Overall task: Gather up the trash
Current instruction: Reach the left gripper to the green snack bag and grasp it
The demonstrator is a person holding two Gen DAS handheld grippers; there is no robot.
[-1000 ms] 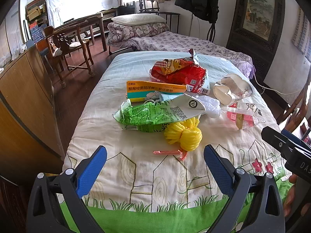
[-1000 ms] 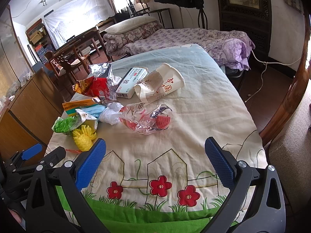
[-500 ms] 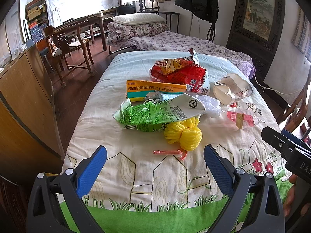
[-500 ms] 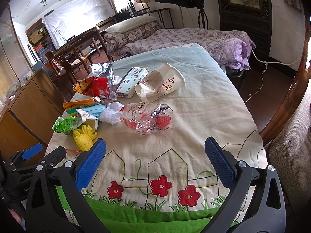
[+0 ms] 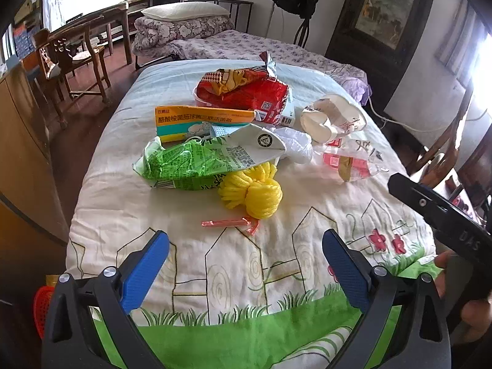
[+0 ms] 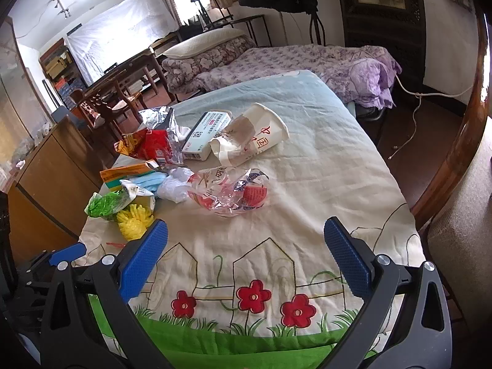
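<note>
Indoors, a quilted bed (image 5: 190,264) carries scattered trash; the yellow rope bundle (image 5: 255,192) lies ahead of the left gripper (image 5: 246,264), both it and the right gripper (image 6: 246,252) spread apart, empty.

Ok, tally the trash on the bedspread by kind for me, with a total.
Bags and wrappers: 3 (green bag, red snack bag, clear wrapper)
Boxes: 2 (orange box, white box)
Paper cup: 1
Yellow rope bundle: 1
Total: 7

Left gripper (image 5: 245,263) wide open, empty; right gripper (image 6: 246,255) likewise.
</note>
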